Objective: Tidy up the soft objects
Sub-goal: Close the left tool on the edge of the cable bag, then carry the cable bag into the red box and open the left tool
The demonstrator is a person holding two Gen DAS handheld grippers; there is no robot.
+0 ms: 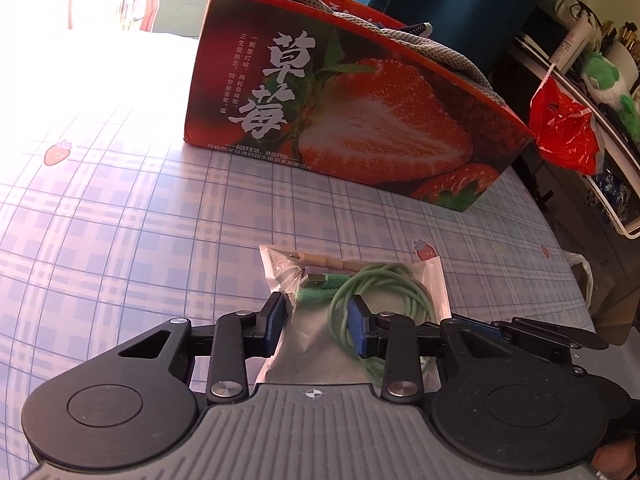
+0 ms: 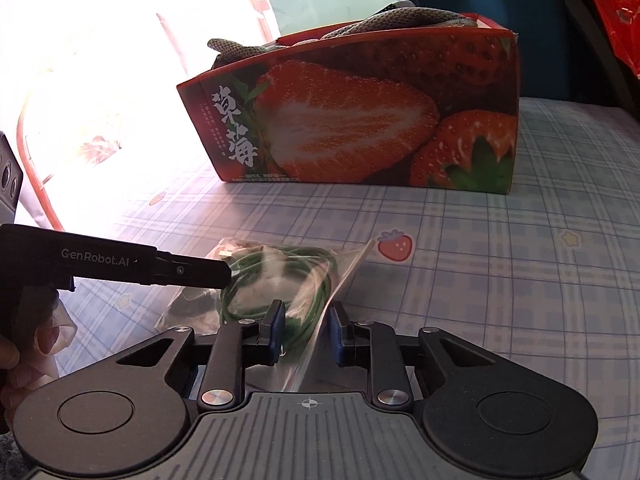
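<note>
Both grippers, left gripper and right gripper, have jaws pinching the cable bag, probably to carry it to the strawberry box.

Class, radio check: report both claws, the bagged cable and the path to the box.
Left claw and right claw both closed on cable bag. Bag low over tablecloth. Strawberry box behind, gray knit inside; path clear.
</note>
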